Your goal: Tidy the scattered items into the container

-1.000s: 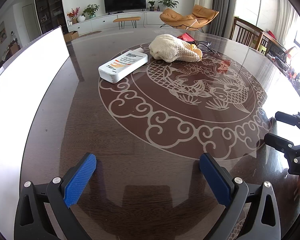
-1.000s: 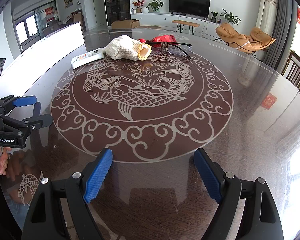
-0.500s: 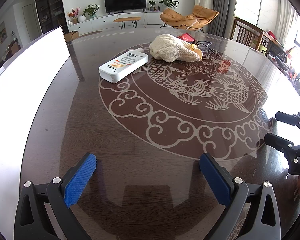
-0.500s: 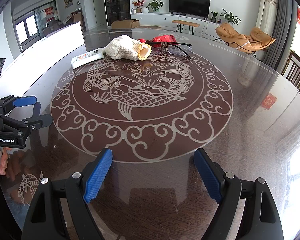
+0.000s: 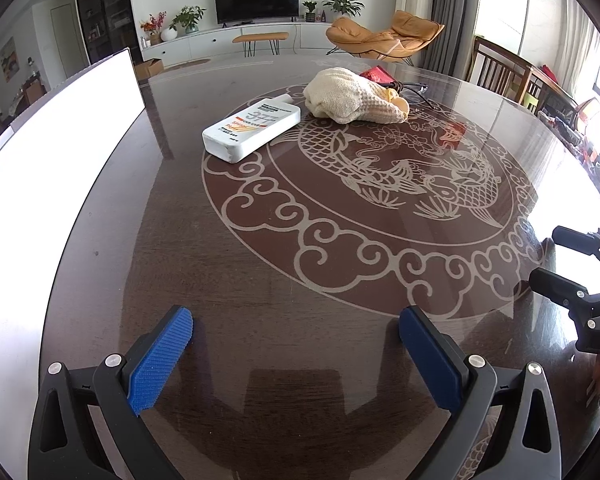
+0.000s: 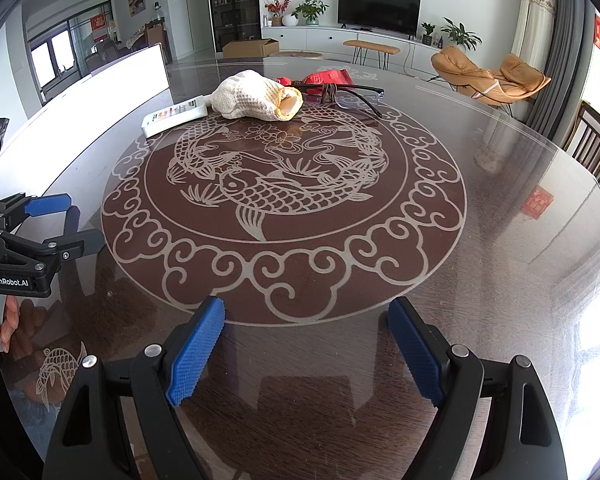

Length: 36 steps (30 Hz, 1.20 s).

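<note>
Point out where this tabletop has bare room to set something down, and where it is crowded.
Bare: the near half, from both grippers, left and right, up over the fish pattern, and the whole right side toward the chairs. Crowded: the far edge of the pattern, where bottle, cloth, glasses and red packet cluster. The white box borders the left.

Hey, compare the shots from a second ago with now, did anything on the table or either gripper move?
Nothing visibly changed. Both the left gripper and right gripper stay open and empty; the white bottle, cream cloth and glasses lie where they were.
</note>
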Tool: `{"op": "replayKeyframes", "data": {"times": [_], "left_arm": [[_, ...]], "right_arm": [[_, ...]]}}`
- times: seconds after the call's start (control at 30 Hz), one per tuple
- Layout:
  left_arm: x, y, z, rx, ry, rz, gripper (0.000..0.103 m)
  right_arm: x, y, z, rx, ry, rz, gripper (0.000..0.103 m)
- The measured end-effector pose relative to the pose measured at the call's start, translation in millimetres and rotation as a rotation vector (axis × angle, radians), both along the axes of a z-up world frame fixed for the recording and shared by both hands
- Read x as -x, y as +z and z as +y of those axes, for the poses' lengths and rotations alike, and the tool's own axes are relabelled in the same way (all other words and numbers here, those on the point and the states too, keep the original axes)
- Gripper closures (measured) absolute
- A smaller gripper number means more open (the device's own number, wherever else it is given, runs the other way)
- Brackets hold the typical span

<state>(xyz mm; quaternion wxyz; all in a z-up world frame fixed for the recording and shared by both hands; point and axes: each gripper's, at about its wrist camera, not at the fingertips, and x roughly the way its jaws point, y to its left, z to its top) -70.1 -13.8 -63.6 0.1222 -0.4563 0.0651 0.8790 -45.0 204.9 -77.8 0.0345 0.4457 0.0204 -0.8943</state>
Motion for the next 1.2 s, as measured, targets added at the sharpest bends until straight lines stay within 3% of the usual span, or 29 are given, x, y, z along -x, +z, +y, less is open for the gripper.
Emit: {"op": "replayKeyframes", "data": {"times": [0.27, 0.43, 0.67, 0.97, 1.2], "left_arm": [[13, 2, -9, 0.025, -0.131, -0.072, 0.000], [56, 2, -24, 0.007, -0.063, -0.031, 0.000], [124, 2, -19, 0.013, -0.224, -0.032, 0.000], [177, 4, -6, 0.010, -0.171, -0.021, 0.000], [181, 5, 0, 0.015, -0.154, -0.020, 0.002]], "right_arm": [[0, 0, 0, 0.000, 0.000, 0.000, 0.018], [0, 0, 0, 0.000, 0.000, 0.000, 0.018], [0, 0, 0, 0.000, 0.000, 0.000, 0.018], [0, 0, 0, 0.001, 0.001, 0.000, 0.018], [0, 0, 0, 0.000, 0.001, 0.000, 0.018]]}}
